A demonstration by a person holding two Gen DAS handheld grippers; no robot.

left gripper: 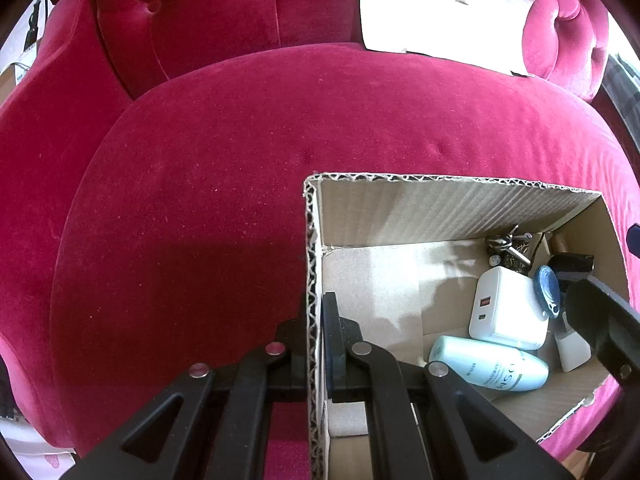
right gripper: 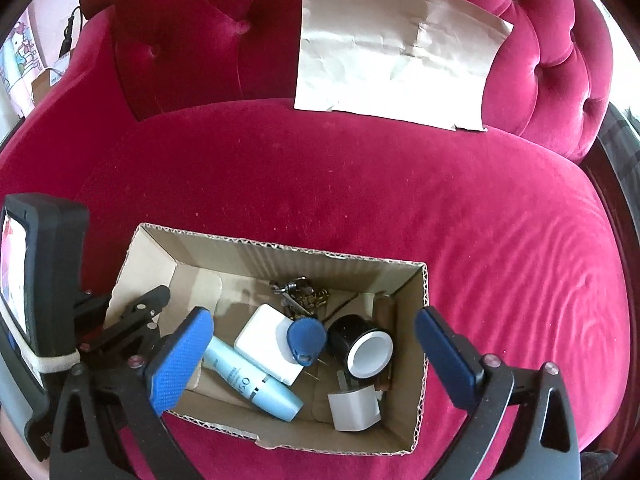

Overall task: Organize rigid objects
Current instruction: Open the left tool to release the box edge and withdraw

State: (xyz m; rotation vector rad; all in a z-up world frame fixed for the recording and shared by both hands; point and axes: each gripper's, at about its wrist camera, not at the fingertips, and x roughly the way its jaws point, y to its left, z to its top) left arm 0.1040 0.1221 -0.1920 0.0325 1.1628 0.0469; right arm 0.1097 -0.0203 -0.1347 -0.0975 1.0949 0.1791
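Observation:
An open cardboard box (right gripper: 418,360) sits on a red velvet sofa seat. Inside lie a white charger (right gripper: 260,340), a light blue bottle (right gripper: 256,386), a blue key fob (right gripper: 306,338), a black tape roll (right gripper: 360,346), a bunch of keys (right gripper: 296,290) and a small white block (right gripper: 354,406). My left gripper (left gripper: 314,320) is shut on the box's left wall (left gripper: 312,264), one finger inside and one outside. My right gripper (right gripper: 312,340) is open and empty, hovering above the box. In the left wrist view the charger (left gripper: 506,306), bottle (left gripper: 488,362) and fob (left gripper: 548,290) show too.
The red sofa seat (right gripper: 360,184) spreads wide around the box. A crumpled sheet of brown paper (right gripper: 392,48) leans on the tufted backrest (right gripper: 192,32); it also shows in the left wrist view (left gripper: 440,8). The right gripper's arm (left gripper: 600,320) reaches over the box.

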